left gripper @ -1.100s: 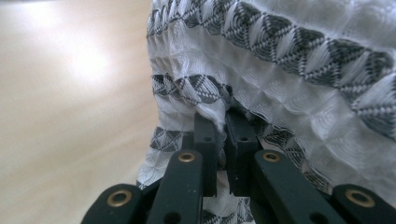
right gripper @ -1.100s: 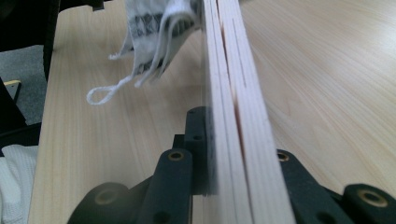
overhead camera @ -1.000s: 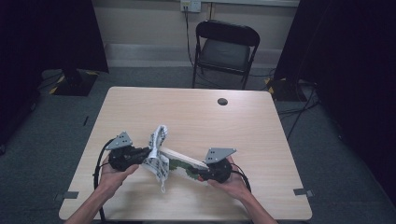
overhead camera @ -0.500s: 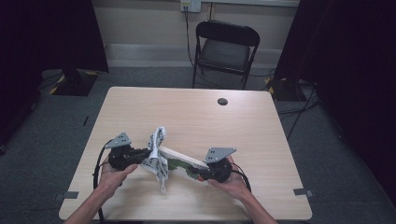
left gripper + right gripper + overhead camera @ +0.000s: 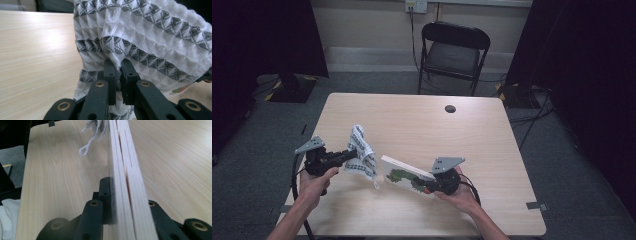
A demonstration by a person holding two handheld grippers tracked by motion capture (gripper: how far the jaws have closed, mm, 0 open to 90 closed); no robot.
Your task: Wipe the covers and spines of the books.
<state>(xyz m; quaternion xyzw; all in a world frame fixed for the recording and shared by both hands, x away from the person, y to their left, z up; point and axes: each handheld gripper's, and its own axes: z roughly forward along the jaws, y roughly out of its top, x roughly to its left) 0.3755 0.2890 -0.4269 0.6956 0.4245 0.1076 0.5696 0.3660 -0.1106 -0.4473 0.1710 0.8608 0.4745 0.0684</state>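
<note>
While the left gripper (image 5: 346, 156) sits over the table's (image 5: 422, 125) near-left part, its jaws are clamped tight on a fold of the white waffle cloth (image 5: 362, 155) with the grey triangle bands. You can see it clearly in the left gripper view, where the two black jaw tips pinch a bunched ridge of the cloth (image 5: 140, 45) and the rest drapes down past them. From the high view the cloth hangs off the gripper, lifted, with a loose corner dangling toward the tabletop.

Meanwhile the right gripper (image 5: 432, 186) is near the front edge, a bit right of centre, gripping a thin wooden board (image 5: 404, 176) by its near end. That board is tilted, its far end pointing at the cloth and stopping just beside it. Its upper face has a picture in green and some red, though it's too small for me to say what it shows. In the right gripper view the board (image 5: 125, 170) runs edge-on between the jaws, looks like layered pale wood, and a white loop of thread (image 5: 85, 149) from the cloth dangles near its far end.
</note>
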